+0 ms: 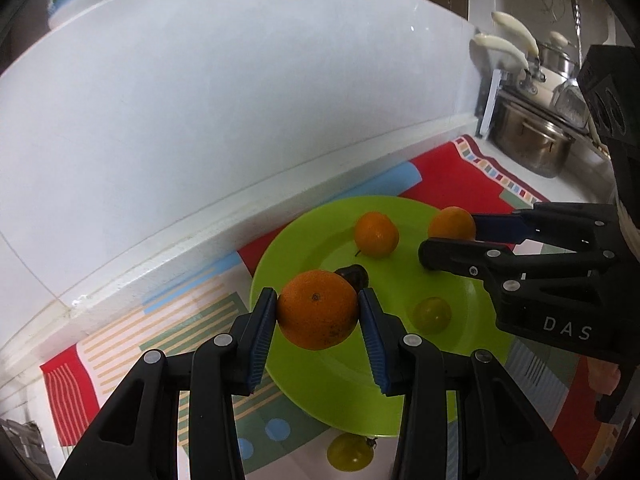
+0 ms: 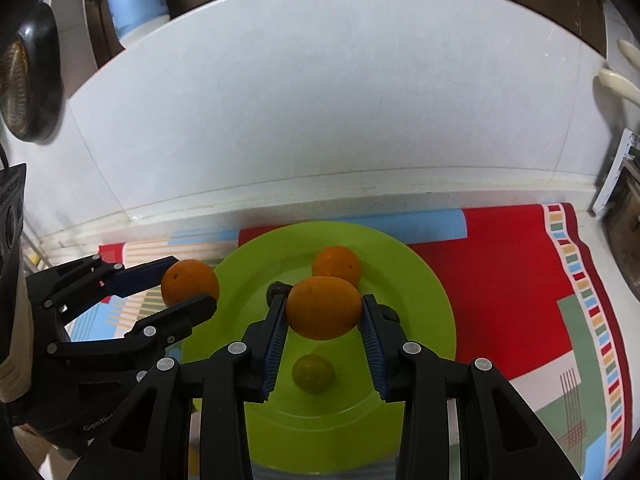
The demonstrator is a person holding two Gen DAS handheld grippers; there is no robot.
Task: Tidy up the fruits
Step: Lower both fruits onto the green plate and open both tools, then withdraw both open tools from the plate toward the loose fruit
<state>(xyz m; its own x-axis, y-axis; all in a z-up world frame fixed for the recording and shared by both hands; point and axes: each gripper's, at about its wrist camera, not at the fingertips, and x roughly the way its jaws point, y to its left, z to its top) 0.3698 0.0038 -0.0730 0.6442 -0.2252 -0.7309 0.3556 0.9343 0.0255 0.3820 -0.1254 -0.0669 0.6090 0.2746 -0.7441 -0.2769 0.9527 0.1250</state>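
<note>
A green plate (image 1: 344, 392) (image 2: 416, 280) lies on a patterned mat. My left gripper (image 1: 318, 316) is shut on an orange (image 1: 318, 314) and holds it above the plate's left part; it also shows in the right wrist view (image 2: 188, 286) with that orange (image 2: 190, 282). My right gripper (image 2: 324, 312) is shut on another orange (image 2: 323, 307) above the plate; it shows in the left wrist view (image 1: 450, 236) with its orange (image 1: 452, 222). On the plate lie a third orange (image 1: 377, 234) (image 2: 337, 265), a yellow-green fruit (image 1: 432, 315) (image 2: 313, 373) and a dark fruit (image 1: 354, 274), mostly hidden.
Another yellow-green fruit (image 1: 351, 453) lies on the mat (image 1: 440, 168) (image 2: 500, 280) just off the plate's near edge. A white tiled wall (image 1: 240, 100) runs behind. Steel pots (image 1: 532, 140) and utensils stand at the far right.
</note>
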